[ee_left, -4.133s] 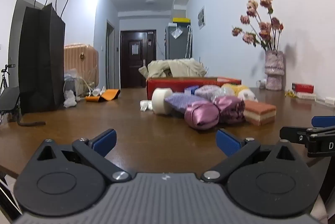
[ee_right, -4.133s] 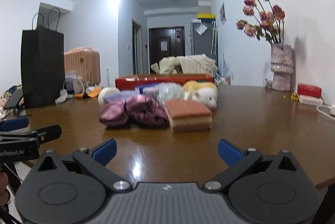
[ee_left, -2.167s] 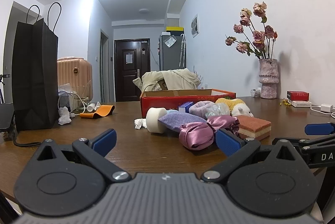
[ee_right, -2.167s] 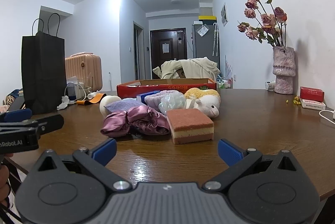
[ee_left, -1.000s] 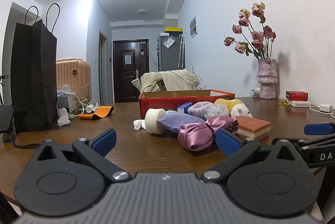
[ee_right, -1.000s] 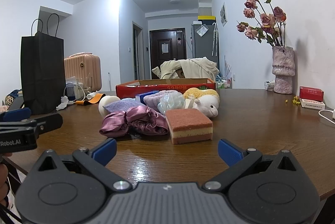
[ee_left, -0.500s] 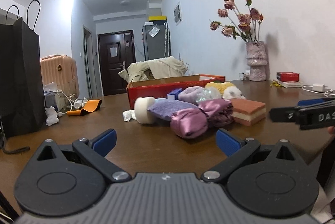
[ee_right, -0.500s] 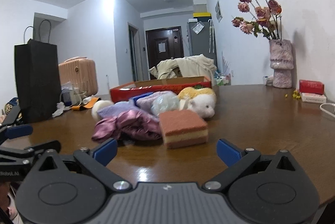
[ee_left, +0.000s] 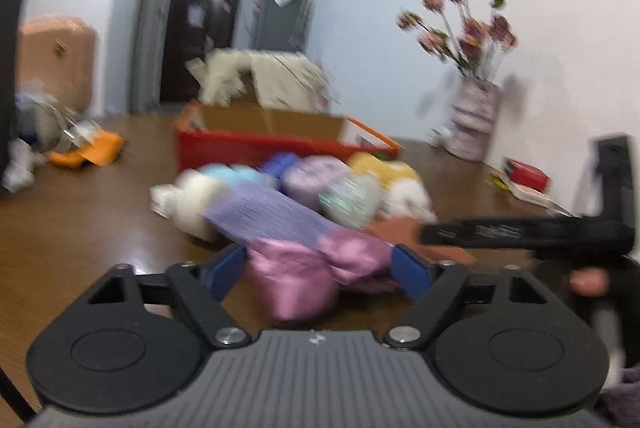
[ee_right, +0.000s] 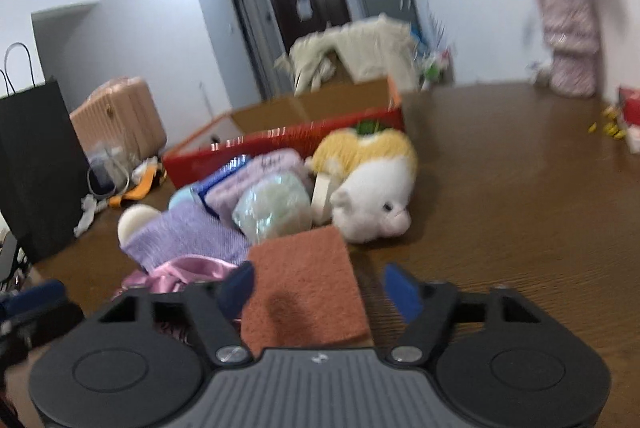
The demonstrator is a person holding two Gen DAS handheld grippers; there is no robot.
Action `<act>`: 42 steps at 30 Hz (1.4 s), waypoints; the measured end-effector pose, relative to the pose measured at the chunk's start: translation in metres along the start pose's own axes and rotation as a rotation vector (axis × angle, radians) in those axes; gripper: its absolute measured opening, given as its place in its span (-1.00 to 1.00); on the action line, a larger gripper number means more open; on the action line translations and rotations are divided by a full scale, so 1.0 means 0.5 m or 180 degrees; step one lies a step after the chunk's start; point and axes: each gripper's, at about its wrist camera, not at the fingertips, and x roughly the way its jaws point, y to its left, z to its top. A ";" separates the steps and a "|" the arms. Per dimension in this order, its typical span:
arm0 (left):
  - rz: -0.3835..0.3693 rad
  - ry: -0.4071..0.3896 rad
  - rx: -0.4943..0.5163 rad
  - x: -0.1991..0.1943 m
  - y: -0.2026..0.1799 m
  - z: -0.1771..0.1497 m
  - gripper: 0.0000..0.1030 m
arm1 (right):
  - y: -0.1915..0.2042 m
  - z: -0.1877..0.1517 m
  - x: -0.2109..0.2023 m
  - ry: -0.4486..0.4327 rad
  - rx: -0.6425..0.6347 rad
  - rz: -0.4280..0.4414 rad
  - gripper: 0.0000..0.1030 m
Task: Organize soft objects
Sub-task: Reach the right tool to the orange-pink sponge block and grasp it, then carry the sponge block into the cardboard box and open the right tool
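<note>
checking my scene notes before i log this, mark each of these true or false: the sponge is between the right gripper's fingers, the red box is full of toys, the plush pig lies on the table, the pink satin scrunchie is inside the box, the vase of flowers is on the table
1. The orange sponge sits between the right gripper's fingers: true; they are closing, the right finger not yet touching.
2. The red box is full of toys: false; the visible part of its inside looks bare.
3. The plush pig lies on the table: true.
4. The pink satin scrunchie is inside the box: false; it lies on the table between the left gripper's closing fingers.
5. The vase of flowers stands on the table: true.
</note>
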 end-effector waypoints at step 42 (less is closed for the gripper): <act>-0.0868 0.0203 -0.0504 0.091 0.045 0.199 -0.25 | 0.052 0.077 -0.119 -0.0644 0.0205 0.0670 -0.29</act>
